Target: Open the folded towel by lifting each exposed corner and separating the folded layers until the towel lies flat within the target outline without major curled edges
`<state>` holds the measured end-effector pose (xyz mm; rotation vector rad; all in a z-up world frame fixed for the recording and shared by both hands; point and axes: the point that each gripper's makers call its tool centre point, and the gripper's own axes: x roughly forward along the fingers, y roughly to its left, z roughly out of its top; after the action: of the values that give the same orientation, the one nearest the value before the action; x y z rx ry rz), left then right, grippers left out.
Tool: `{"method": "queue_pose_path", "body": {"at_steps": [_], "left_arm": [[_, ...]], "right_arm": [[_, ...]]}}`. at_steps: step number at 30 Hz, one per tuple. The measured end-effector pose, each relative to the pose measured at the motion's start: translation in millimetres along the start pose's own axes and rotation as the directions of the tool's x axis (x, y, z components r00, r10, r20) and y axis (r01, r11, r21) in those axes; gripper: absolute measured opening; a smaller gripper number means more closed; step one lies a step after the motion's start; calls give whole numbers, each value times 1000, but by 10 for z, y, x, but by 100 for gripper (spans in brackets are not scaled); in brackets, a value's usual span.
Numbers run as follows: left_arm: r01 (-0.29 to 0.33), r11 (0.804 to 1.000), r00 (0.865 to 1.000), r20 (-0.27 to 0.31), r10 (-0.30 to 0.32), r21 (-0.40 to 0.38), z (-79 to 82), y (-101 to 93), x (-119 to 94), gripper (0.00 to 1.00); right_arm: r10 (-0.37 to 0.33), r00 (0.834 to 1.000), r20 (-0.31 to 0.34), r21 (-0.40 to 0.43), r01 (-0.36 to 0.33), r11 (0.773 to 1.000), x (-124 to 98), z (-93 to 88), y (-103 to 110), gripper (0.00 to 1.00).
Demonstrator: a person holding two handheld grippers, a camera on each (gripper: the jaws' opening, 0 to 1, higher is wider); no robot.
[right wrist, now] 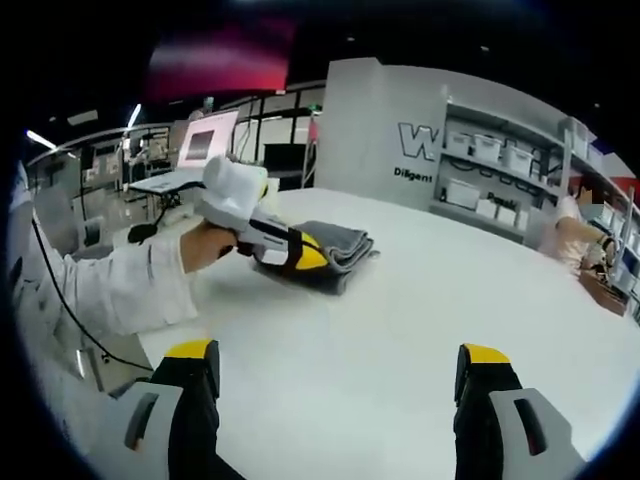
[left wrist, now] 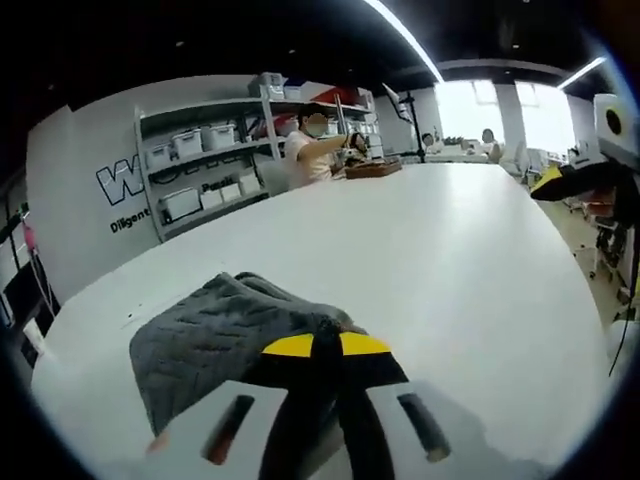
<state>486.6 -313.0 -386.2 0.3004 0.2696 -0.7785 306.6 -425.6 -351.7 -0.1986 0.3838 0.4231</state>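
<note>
Your left gripper, black with yellow-tipped jaws, has its jaws drawn together at the near edge of the towel, pinching the fabric. The towel is grey, soft and quilted, folded into a thick rounded bundle lying on a smooth white table. In the right gripper view, the towel sits far across the table, with your left gripper at its edge. Your right gripper hovers with its jaws spread wide apart, holding nothing. Wall lettering behind reads a large "W" and, smaller, "Diligent".
</note>
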Motion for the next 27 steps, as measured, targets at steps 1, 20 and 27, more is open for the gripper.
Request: {"method": "queue_pose_path", "body": {"at_steps": [1, 20, 27], "left_arm": [[0, 1000, 1000, 4, 0, -7, 11, 10, -4, 5], [-53, 983, 982, 168, 83, -177, 322, 330, -226, 4], [-66, 970, 970, 212, 117, -233, 382, 454, -328, 4]], "right_arm": [[0, 1000, 0, 0, 0, 1000, -1, 0, 0, 98], [12, 1000, -5, -9, -12, 1000, 31, 24, 43, 98], [20, 1000, -5, -16, -20, 1000, 55, 35, 64, 97]]}}
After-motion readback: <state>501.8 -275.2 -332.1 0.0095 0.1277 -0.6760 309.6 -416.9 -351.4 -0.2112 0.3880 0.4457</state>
